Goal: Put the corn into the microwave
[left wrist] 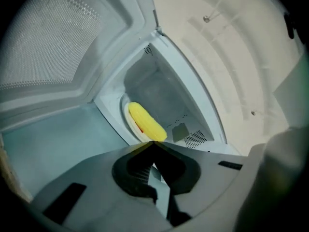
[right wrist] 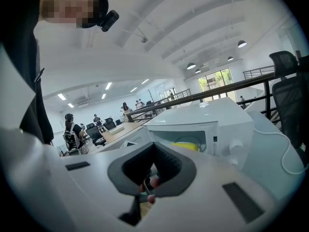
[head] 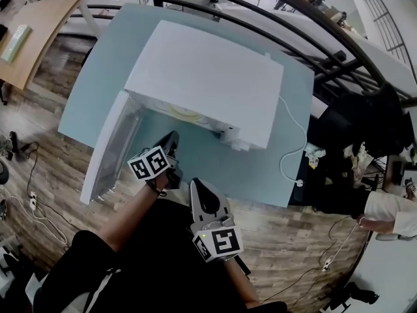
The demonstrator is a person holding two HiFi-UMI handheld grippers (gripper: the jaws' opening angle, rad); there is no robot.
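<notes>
A yellow corn cob (left wrist: 146, 121) lies on a white plate (left wrist: 126, 115) inside the white microwave (head: 208, 77), whose door (head: 111, 149) hangs open to the left. My left gripper (left wrist: 153, 142) is shut with nothing between its jaws, its tips just outside the opening in front of the corn. In the head view the left gripper (head: 172, 137) sits at the microwave's mouth. My right gripper (head: 197, 184) is shut and empty, held back over the table's front edge. From the right gripper view the corn (right wrist: 187, 146) shows through the microwave's opening (right wrist: 193, 141).
The microwave stands on a light blue table (head: 273, 175). A white power cable (head: 293, 149) loops off its right side. A black railing (head: 260, 18) runs behind the table, and wooden floor lies in front. A person (head: 391, 210) stands far right.
</notes>
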